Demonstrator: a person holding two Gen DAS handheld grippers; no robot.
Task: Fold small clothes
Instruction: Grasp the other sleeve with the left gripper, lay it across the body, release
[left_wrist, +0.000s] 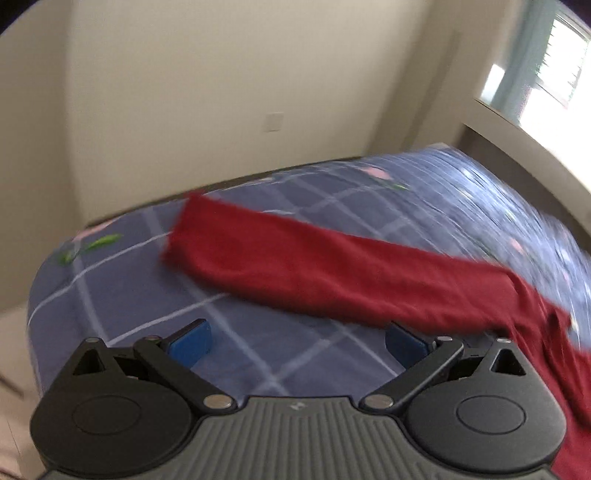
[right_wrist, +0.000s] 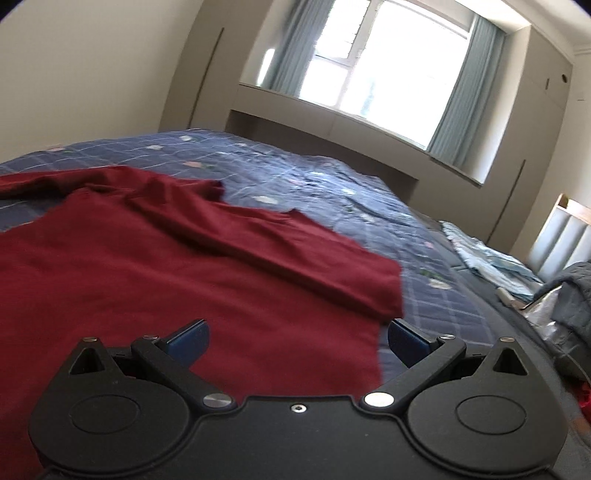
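A dark red long-sleeved top lies spread on a bed with a blue checked cover. In the left wrist view one long sleeve stretches from far left to near right over the cover. My left gripper is open and empty, just short of the sleeve. My right gripper is open and empty above the top's body, near its right edge. The right sleeve lies folded across the body.
A wall and a window bench stand beyond the bed. A pale crumpled cloth and a grey heap lie at the right by the headboard. The bed's left edge drops to the floor.
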